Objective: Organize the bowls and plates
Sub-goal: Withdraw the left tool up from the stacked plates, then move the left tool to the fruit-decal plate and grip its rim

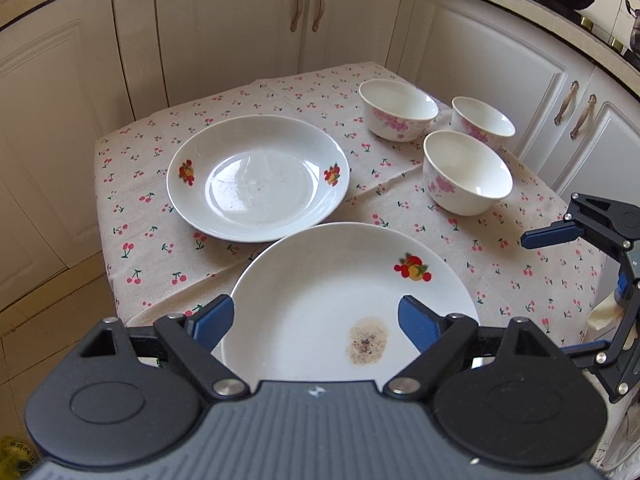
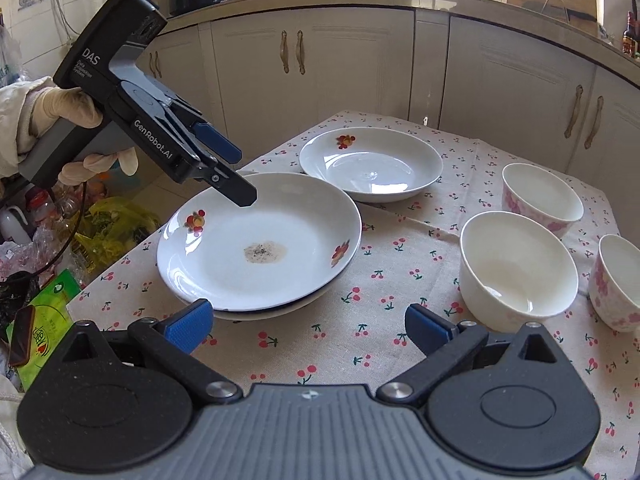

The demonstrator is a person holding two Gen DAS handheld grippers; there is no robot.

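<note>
Both the left gripper (image 2: pixel 236 176) and right gripper (image 2: pixel 308 326) hang wide open and empty over the stained plate (image 2: pixel 260 240), which sits atop another at the table's near edge, so a careless nudge could slide the stack off

White plates (image 1: pixel 256 178) (fruit motifs), cherry-print tablecloth (image 1: pixel 400 208).

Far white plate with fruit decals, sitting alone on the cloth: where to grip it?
Pinch the raised rim of the far white ceramic fruit-decal plate on its side facing the stained plate stack, one finger above the rim, one below. It lies flat, so only the upturned rim offers purchase; three floral bowls crowd the other side.
</note>
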